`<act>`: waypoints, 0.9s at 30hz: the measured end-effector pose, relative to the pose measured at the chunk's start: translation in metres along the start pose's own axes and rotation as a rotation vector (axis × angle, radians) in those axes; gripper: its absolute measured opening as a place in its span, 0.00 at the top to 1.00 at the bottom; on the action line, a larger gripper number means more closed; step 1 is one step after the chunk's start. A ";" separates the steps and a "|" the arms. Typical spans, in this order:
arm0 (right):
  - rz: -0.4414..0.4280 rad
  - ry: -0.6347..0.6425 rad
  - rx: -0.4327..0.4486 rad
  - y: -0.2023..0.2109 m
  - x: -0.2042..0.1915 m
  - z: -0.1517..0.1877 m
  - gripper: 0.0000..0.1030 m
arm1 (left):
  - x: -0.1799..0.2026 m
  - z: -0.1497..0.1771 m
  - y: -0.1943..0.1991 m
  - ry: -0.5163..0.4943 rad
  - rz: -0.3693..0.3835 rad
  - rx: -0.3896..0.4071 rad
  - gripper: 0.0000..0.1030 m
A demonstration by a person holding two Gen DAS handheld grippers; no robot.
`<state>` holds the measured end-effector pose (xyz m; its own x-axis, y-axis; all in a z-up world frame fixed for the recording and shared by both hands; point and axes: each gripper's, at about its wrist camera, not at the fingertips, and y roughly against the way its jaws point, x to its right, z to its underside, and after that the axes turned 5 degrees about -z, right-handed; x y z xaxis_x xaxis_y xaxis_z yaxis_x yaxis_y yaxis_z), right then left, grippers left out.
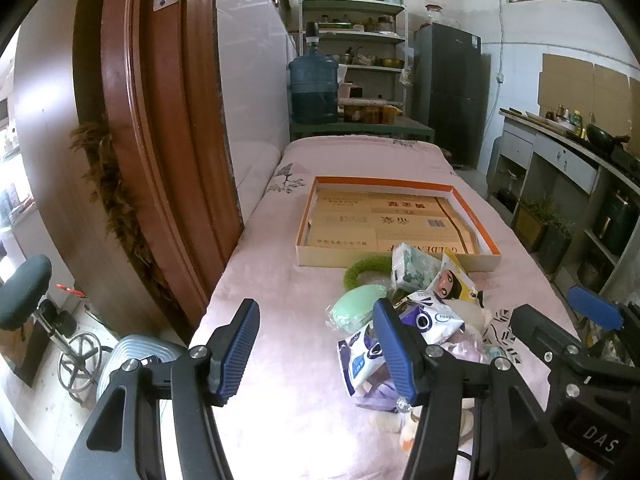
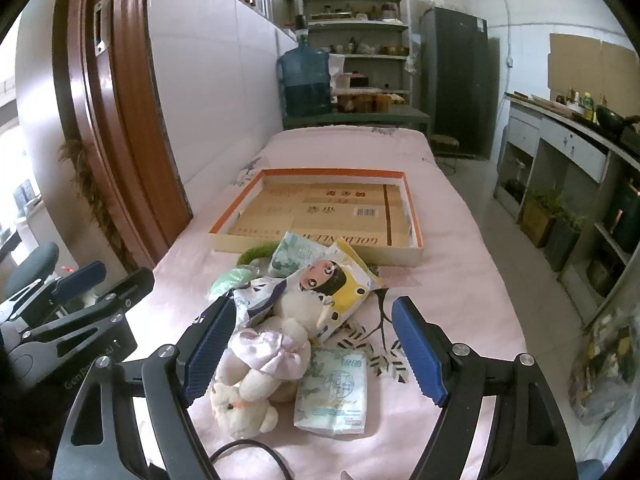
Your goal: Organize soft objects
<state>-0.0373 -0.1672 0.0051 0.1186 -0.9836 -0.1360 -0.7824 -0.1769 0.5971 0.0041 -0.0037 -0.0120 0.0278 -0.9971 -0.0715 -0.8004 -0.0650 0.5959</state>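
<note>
Scene: two hand-held claws hover over a heap of soft goods on a pink quilted bedcover [image 2: 460, 248], with nothing yet sorted.

Left claw [image 1: 316, 346]: jaws wide apart and empty; bare bedcover lies between the blue ribbed pads, and the heap sits just past its right-hand finger, so it looks parked to one side rather than reaching.

Right claw [image 2: 316, 346]: spread as wide as it goes, holding nothing; it is tipped downward with the heap's near edge framed between its fingers, apparently lined up for a first pick.

Between the right claw's fingers: a cream plush toy in a pale lilac frilled dress [image 2: 260, 364] lies on its side beside the left-hand finger; a flat white plastic tissue packet with green print [image 2: 332, 392] lies just beside it, clear of both pads.

Just ahead of the claws: a yellow-and-white plastic snack bag with a cartoon face [image 2: 340, 284], a white-and-purple wipes pouch [image 1: 432, 316], a mint-green oval sponge in clear wrap [image 1: 358, 304] and a fuzzy green ring [image 1: 360, 270], all overlapping.

Destination, by judgement: the shallow orange-rimmed cardboard tray [image 2: 320, 174], beyond the heap, holds only flattened carton lining, probably waiting to receive the items.
</note>
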 end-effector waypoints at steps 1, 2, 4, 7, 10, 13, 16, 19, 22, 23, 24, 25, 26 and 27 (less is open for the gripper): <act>-0.001 -0.001 -0.001 -0.001 0.001 0.000 0.21 | 0.000 -0.001 0.001 0.001 0.000 0.000 0.43; -0.003 -0.002 -0.001 0.001 0.001 0.000 0.21 | -0.001 0.000 0.001 0.003 0.001 0.000 0.43; -0.002 -0.002 -0.003 -0.001 0.001 0.000 0.21 | 0.001 0.000 0.001 0.001 -0.001 0.000 0.43; -0.005 -0.002 -0.009 -0.002 0.000 0.000 0.21 | 0.002 0.002 0.001 0.003 -0.001 -0.001 0.43; -0.005 -0.002 -0.013 -0.004 0.000 0.001 0.21 | 0.002 0.002 0.001 0.003 -0.003 -0.002 0.43; -0.006 -0.004 -0.014 -0.004 0.000 0.002 0.21 | 0.002 0.004 -0.001 0.005 -0.004 -0.006 0.43; -0.007 -0.007 -0.020 -0.005 0.001 0.002 0.21 | 0.000 0.004 -0.003 0.007 -0.004 -0.012 0.43; -0.003 -0.009 -0.025 -0.007 0.001 0.004 0.21 | -0.002 0.004 -0.006 0.013 -0.003 -0.018 0.43; -0.002 -0.014 -0.027 -0.008 0.003 0.004 0.21 | -0.003 0.004 -0.008 0.016 -0.001 -0.024 0.43; -0.002 -0.015 -0.028 -0.008 0.003 0.005 0.21 | -0.003 0.004 -0.008 0.015 -0.002 -0.023 0.43; -0.002 -0.017 -0.029 -0.008 0.004 0.005 0.21 | -0.003 0.004 -0.008 0.014 -0.002 -0.023 0.43; -0.002 -0.017 -0.030 -0.009 0.004 0.004 0.21 | -0.003 0.004 -0.008 0.014 -0.002 -0.023 0.43; -0.002 -0.017 -0.030 -0.009 0.004 0.004 0.21 | -0.003 0.004 -0.008 0.015 -0.002 -0.023 0.43; -0.002 -0.016 -0.030 -0.009 0.004 0.004 0.21 | -0.004 0.004 -0.008 0.015 -0.003 -0.023 0.43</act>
<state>-0.0326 -0.1692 -0.0041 0.1100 -0.9825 -0.1502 -0.7633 -0.1803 0.6203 0.0083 0.0005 -0.0198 0.0392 -0.9973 -0.0616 -0.7865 -0.0688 0.6138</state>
